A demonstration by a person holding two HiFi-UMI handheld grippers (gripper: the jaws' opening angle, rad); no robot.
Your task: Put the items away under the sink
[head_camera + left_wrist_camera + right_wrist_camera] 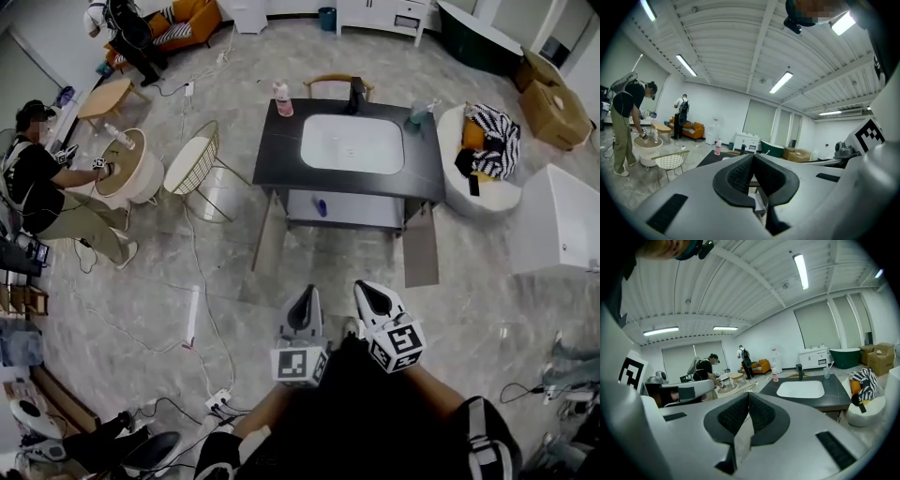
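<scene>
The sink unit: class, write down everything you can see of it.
The sink unit has a dark, flat top with a white rectangular basin sunk in. A black tap rises at the far edge, with a pink bottle and a cup on the far corners. Below, two doors hang open on a pale shelf bearing a small blue item.

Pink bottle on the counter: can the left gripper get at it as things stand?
Probably not yet. The left gripper is shut and held near the person's body, with floor between it and the counter. Nothing blocks the bottle; stepping closer should do.
</scene>
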